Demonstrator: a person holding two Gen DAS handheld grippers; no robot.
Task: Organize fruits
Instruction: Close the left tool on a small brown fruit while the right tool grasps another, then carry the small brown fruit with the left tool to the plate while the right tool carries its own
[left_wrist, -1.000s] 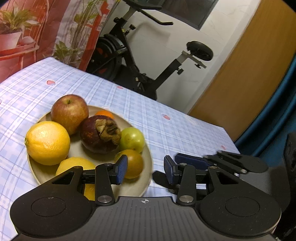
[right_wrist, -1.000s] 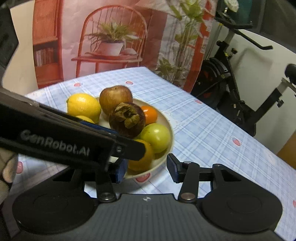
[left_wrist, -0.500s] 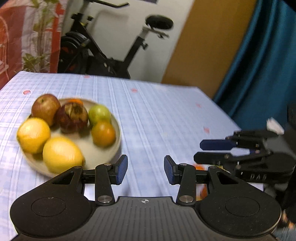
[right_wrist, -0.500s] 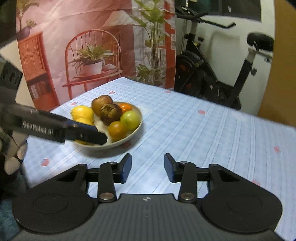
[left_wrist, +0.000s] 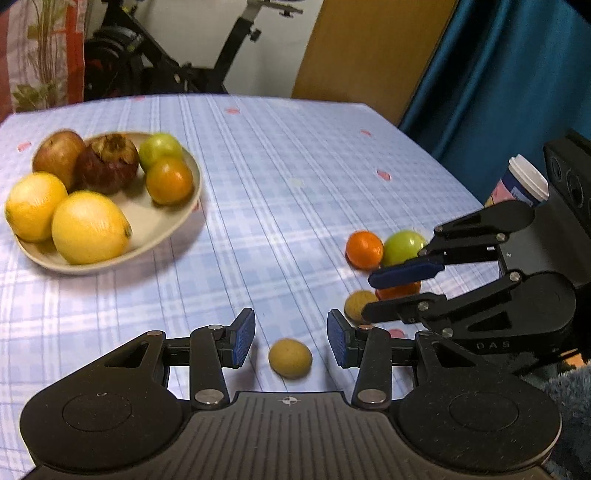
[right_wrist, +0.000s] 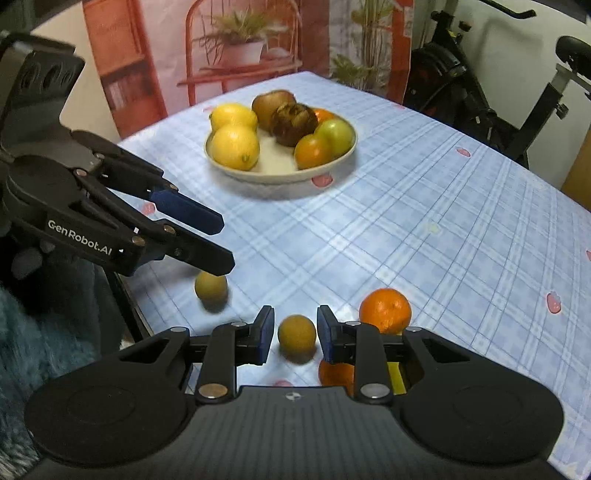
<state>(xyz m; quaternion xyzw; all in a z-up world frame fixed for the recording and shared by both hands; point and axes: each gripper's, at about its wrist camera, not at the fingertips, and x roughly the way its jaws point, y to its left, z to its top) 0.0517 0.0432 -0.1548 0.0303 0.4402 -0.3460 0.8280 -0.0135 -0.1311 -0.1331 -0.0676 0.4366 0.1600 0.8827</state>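
A beige plate (left_wrist: 184, 218) (right_wrist: 332, 166) holds two lemons, an apple, a dark mangosteen, a green fruit and an orange-brown one. Loose fruit lies near the table's front edge: a small tan fruit (left_wrist: 290, 358) (right_wrist: 210, 286) between the fingers of my open left gripper (left_wrist: 291, 341), a second tan fruit (right_wrist: 296, 333) (left_wrist: 357, 304) between the fingers of my open right gripper (right_wrist: 295, 334), untouched by them, an orange (right_wrist: 385, 311) (left_wrist: 364, 249), a green fruit (left_wrist: 404, 243) and another orange (right_wrist: 336, 373) partly hidden under the right gripper.
The table has a blue checked cloth (left_wrist: 295, 155). A paper cup (left_wrist: 521, 184) stands at the right edge. An exercise bike (right_wrist: 480, 85) and a blue curtain (left_wrist: 517, 74) stand beyond the table.
Both grippers have drawn back from the plate toward the table's near edge. The loose fruits have come into view, and each gripper now has a tan fruit between its fingers.
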